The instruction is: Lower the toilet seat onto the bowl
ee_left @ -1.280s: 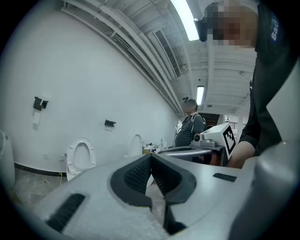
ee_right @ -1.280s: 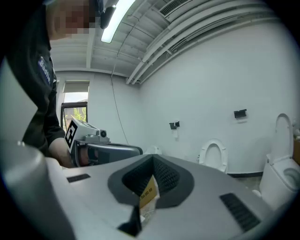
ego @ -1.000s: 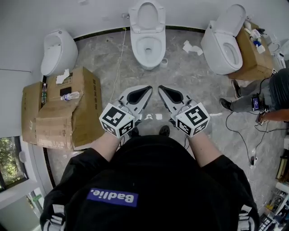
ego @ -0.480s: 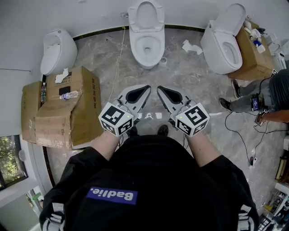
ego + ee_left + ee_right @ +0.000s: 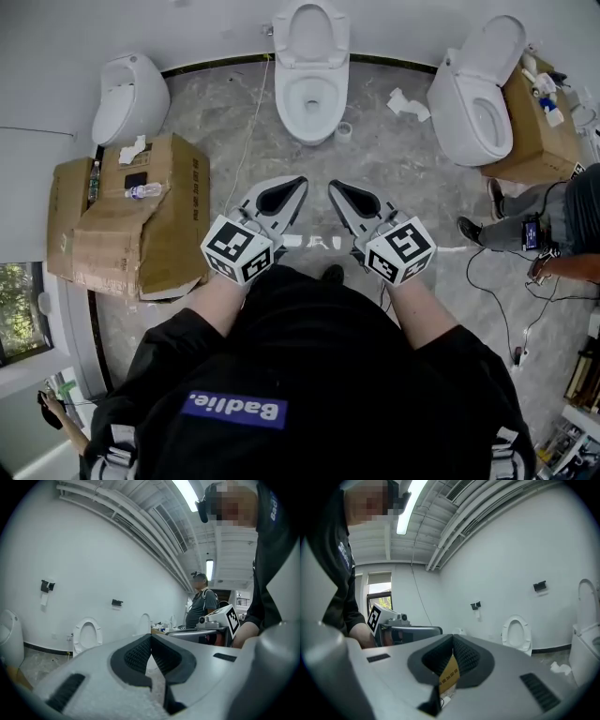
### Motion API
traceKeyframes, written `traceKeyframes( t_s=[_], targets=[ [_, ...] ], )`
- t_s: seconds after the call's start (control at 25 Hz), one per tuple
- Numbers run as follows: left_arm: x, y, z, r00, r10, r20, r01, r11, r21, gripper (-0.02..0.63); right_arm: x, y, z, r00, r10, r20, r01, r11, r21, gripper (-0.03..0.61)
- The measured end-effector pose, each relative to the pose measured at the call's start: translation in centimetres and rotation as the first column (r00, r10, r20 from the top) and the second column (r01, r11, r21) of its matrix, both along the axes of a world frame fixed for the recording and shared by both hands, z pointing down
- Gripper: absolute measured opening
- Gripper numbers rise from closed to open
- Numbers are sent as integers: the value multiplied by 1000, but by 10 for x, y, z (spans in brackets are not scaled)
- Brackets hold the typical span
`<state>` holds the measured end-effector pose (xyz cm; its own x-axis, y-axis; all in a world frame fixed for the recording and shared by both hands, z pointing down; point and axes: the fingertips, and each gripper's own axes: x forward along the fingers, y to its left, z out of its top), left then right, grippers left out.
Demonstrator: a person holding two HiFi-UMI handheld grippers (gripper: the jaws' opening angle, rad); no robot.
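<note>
At the far left a white toilet [image 5: 127,98] stands by the wall. In front of it an open cardboard box [image 5: 155,234] sits on the marble floor [image 5: 394,178], with a plastic bottle [image 5: 145,191] lying on its flap.

The left tool [image 5: 300,180] is held out in front of the person's waist. Its jaws are pressed together with nothing between them, and the left gripper view shows the ribbed pads meeting at the tip.

Ahead of both tools, well apart from them across the floor, is the middle toilet. Its toilet seat [image 5: 312,33] stands upright against the wall, and the bowl [image 5: 311,94] below it lies uncovered. The two tips angle toward each other, and the seat lies beyond the gap between them. Neither tool touches it.

The right tool [image 5: 332,185] mirrors the left, its jaws likewise closed and empty.

Further right, a small paper roll [image 5: 344,130] sits just beside the foot of the bowl, and crumpled paper [image 5: 405,103] lies on the floor. A third toilet [image 5: 473,117] has its lid raised. At the right edge are another person's legs [image 5: 525,211].
</note>
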<state>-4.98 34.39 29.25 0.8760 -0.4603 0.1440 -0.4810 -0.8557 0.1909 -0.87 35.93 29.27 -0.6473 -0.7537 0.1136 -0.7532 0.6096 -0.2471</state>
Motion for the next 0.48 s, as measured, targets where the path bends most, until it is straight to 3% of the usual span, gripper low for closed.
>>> traceKeyframes(
  t_s=[0.48],
  targets=[
    [18, -59, 7, 1000, -10, -16, 11, 1000, 13, 17, 20, -57, 18, 1000, -4, -11, 4, 1000, -25, 28]
  ],
)
